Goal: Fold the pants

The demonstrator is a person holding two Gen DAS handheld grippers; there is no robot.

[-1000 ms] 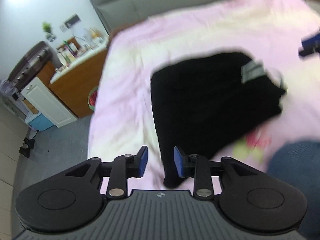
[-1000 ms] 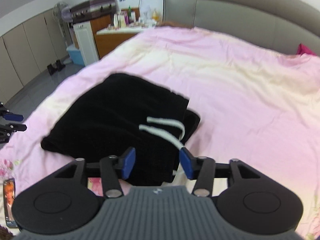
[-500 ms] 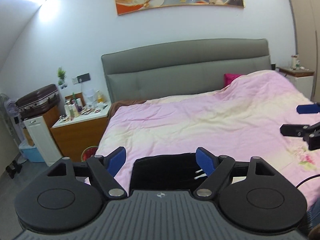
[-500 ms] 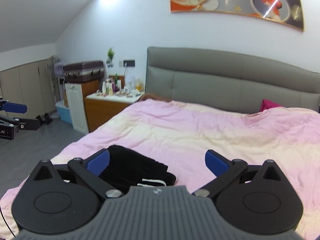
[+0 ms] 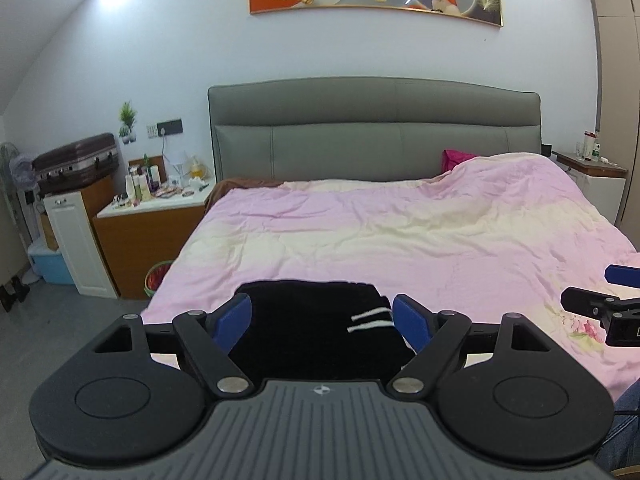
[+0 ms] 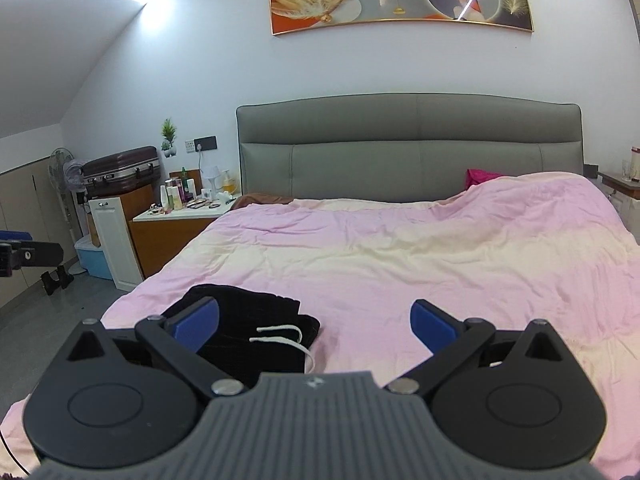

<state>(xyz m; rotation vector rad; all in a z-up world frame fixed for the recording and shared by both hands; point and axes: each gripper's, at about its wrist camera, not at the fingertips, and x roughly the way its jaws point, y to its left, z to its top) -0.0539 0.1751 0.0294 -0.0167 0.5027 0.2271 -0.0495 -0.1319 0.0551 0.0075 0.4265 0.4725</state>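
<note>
Black pants (image 5: 316, 328) lie folded in a compact bundle on the near left part of the pink bed cover, white drawstrings (image 5: 366, 318) showing on top. My left gripper (image 5: 322, 322) hovers above and short of the bundle, open, holding nothing. In the right wrist view the pants (image 6: 248, 320) lie low and left, drawstrings (image 6: 280, 336) trailing to the right. My right gripper (image 6: 314, 326) is open too, raised off the bed, with nothing between its fingers. Each gripper appears at the edge of the other's view: the right one (image 5: 604, 304) and the left one (image 6: 24, 254).
The bed cover (image 5: 420, 240) spreads wide to the right and back, up to a grey headboard (image 5: 372, 128). A wooden nightstand (image 5: 152, 216) crowded with bottles stands left of the bed, with a white cabinet (image 5: 76, 240) and a suitcase (image 5: 76, 160). Another nightstand (image 5: 592, 168) stands far right.
Both grippers opened wide, rose and pulled back from the pants, tilting up toward the headboard and wall. The pants stay folded on the bed.
</note>
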